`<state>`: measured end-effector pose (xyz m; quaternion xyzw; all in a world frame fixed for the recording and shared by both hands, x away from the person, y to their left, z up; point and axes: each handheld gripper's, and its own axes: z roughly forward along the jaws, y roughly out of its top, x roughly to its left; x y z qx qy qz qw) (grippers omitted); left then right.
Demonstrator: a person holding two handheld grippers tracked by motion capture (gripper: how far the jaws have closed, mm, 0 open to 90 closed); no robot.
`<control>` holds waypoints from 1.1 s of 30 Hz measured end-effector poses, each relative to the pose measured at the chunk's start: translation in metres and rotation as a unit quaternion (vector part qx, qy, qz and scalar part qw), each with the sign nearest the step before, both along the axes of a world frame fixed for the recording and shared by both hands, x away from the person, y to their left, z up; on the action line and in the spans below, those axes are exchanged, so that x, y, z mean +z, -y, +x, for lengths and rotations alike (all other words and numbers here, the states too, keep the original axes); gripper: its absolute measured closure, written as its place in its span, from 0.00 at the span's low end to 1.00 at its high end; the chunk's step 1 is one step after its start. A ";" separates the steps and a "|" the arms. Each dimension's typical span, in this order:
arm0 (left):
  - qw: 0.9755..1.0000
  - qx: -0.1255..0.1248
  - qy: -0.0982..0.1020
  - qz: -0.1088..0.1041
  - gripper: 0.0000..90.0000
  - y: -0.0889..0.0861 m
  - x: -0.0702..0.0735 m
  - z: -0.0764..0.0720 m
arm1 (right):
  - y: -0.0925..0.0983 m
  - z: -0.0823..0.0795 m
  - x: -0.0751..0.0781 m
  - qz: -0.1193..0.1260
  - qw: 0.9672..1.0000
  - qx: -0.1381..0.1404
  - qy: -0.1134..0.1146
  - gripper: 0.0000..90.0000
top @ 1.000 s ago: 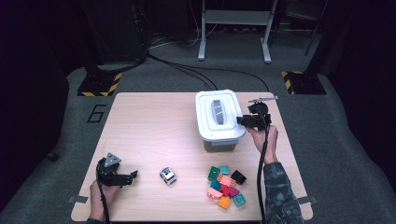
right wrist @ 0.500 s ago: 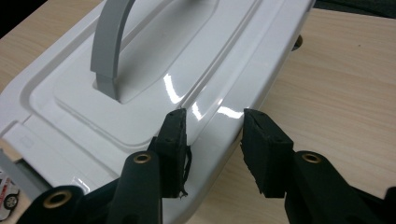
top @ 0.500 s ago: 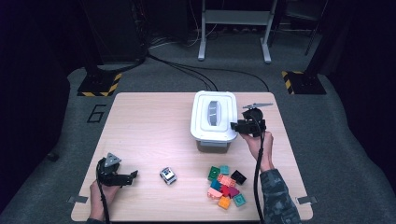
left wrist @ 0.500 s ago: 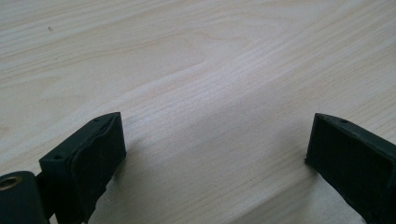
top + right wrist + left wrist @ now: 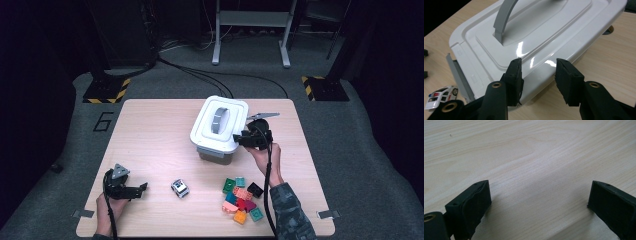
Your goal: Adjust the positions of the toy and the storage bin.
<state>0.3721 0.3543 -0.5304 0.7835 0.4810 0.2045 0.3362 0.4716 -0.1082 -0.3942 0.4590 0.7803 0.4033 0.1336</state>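
Observation:
A white lidded box [image 5: 220,125] with a grey arched handle [image 5: 218,120] stands at the back middle of the wooden table [image 5: 150,130]. My right gripper [image 5: 240,140] is at the box's right edge. Seen from the right gripper view, its jaws [image 5: 537,66] straddle the lid's rim [image 5: 541,63]. They have just been opening, and a gap shows beside the pads. My left gripper [image 5: 142,187] rests low at the front left. Its jaws [image 5: 539,192] stand wide apart over bare wood with nothing between them.
A small white toy police car [image 5: 180,188] sits near the front middle; it appears again as the toy car [image 5: 441,96] in the right gripper view. A pile of several coloured bricks [image 5: 241,199] lies front right. A grey latch [image 5: 456,72] hangs at the box's end.
My right gripper has moved left, and the white box has shifted left with it and turned slightly. The left gripper has stayed in place.

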 end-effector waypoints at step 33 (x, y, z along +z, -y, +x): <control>1.000 0.003 -0.023 0.010 0.05 -0.003 0.006 0.008 | 0.139 -0.028 -0.116 -0.068 0.988 -0.142 -0.002 0.01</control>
